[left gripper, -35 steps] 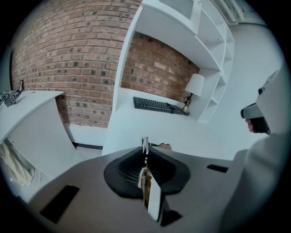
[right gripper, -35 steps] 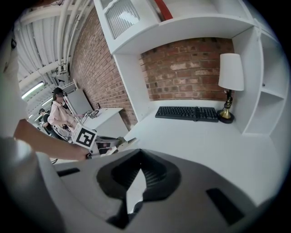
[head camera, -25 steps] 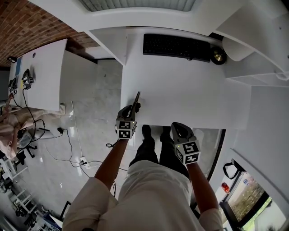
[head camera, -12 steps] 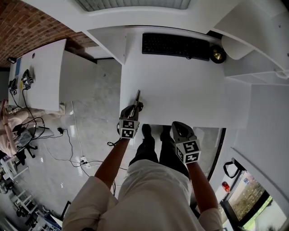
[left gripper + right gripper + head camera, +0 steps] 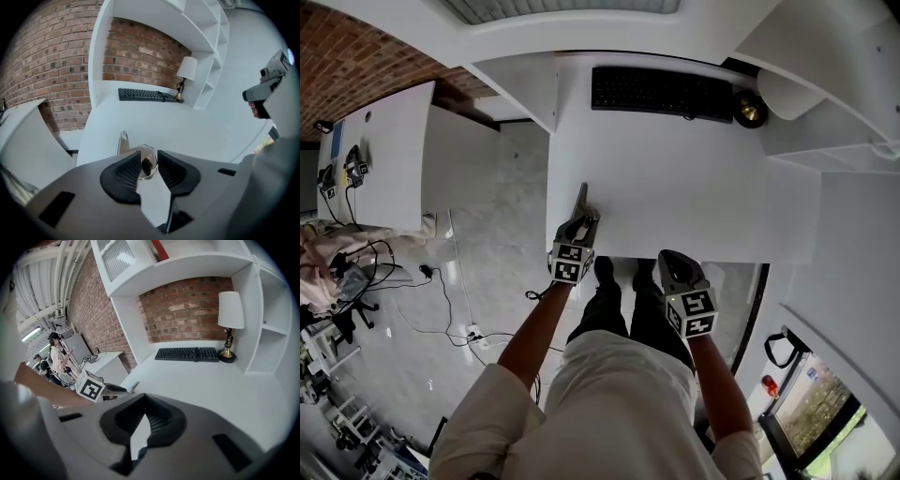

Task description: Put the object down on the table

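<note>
While lying flat on table [image 5: 675, 169] by its near-left corner, metal tool [image 5: 123, 142] between 2 parted jaws of left gripper [image 5: 149, 161], just opened, pads clear. Right gripper [image 5: 144, 404] closed together, empty. Risks snagging on withdrawal, sliding off edge, if drawn back low.

Person: pale cream short-sleeved shirt [image 5: 609, 394], dark trousers [image 5: 619, 314], dark shoes [image 5: 604, 271] at 12 o'clock of the trousers in the head view.

Left gripper [image 5: 580, 221]: grey moulded shell. A white marker cube [image 5: 570, 263] with black squares sits at its 6 o'clock end.

Right gripper [image 5: 667, 259]: same grey shell, second cube [image 5: 694, 314] at its 5 o'clock end.

Gripper views: each jaw has black pads [image 5: 127, 172] [image 5: 161, 420], ribbed on the inner face. The surrounding shell is smooth grey with dark rectangular slots [image 5: 56, 206].
</note>
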